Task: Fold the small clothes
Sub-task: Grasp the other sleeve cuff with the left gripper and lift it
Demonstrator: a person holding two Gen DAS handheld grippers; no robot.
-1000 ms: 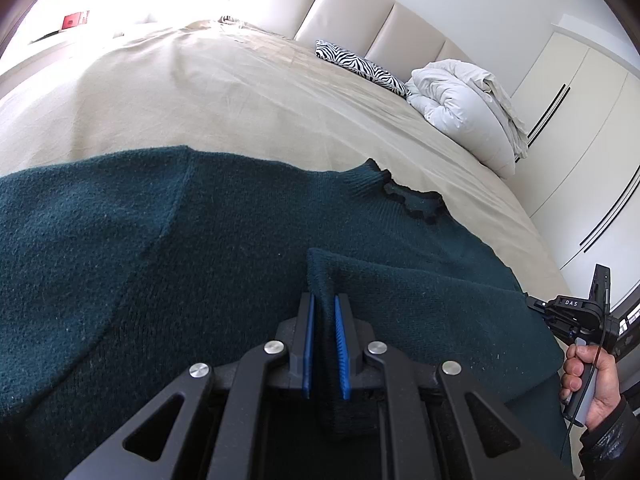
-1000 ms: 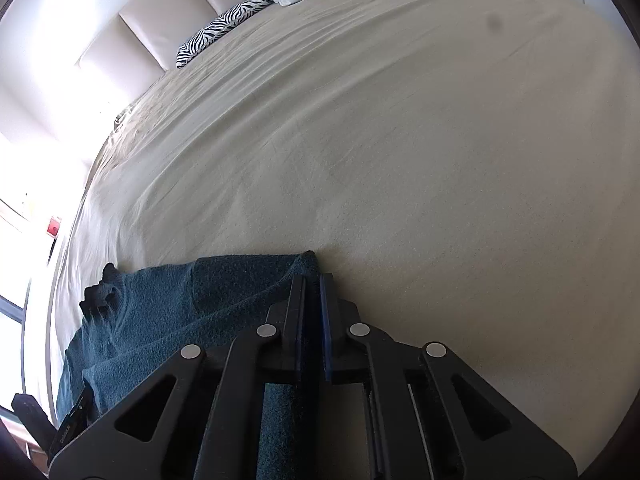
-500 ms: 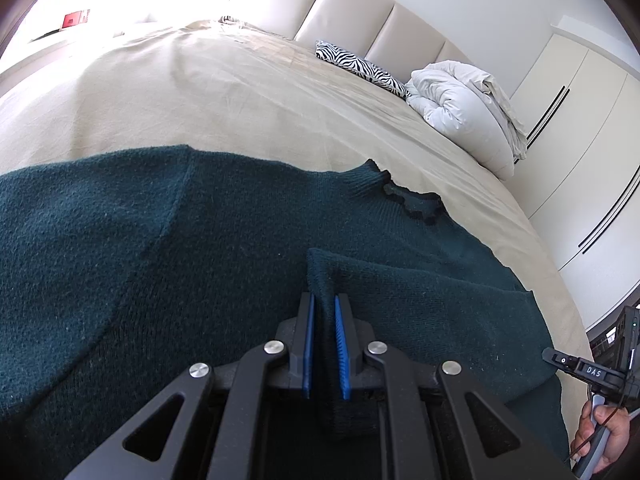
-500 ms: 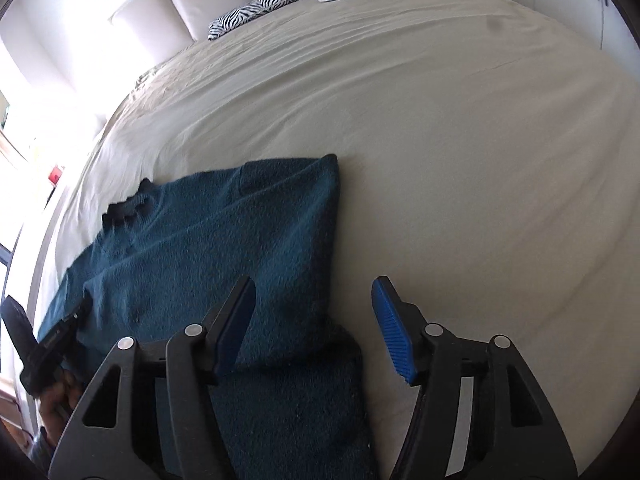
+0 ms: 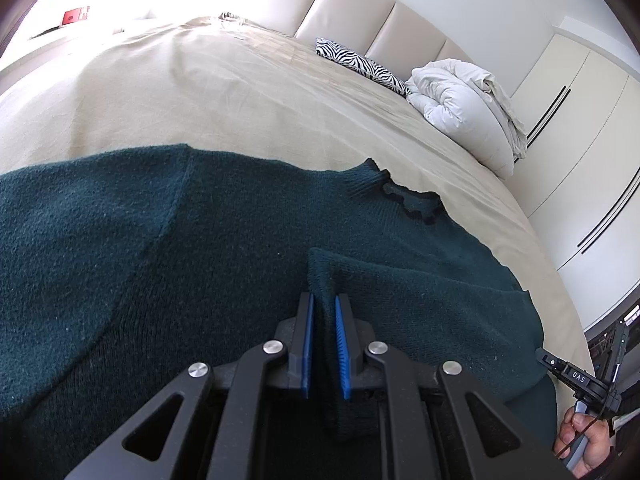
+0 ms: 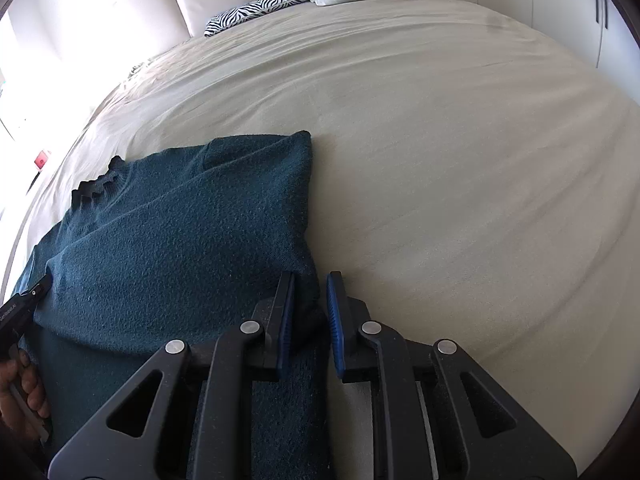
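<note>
We're at a wide bed (image 6: pixel 460 152), its beige sheet (image 5: pixel 224 96) smooth enough to serve as our folding surface, with a padded headboard (image 5: pixel 360 20) behind and pale wardrobe doors (image 5: pixel 580 128) along the side. A bundled white duvet (image 5: pixel 460 100) and a zebra-print pillow (image 5: pixel 356 62) sit well back by the headboard, clear of the work.

The dark teal sweater (image 5: pixel 200 240) lies flat on the near part of the sheet, collar (image 5: pixel 412 200) pointing toward the headboard. One side panel is already turned over the body, leaving a straight folded edge (image 6: pixel 308 200) on the right.

Now the grips. Our left gripper (image 5: pixel 324 340) is clamped on a raised ridge of knit in the middle of the sweater; we judge that hold pins the layers so nothing slides. Our right gripper (image 6: pixel 308 320) sits at the lower end of that folded edge, jaws closing, with the thick hem corner between the blue pads (image 6: pixel 334 320) — the right-hand pad doesn't look to be touching cloth yet. Taking both points, we reckon, sets up the next fold of the bottom toward the collar.
</note>
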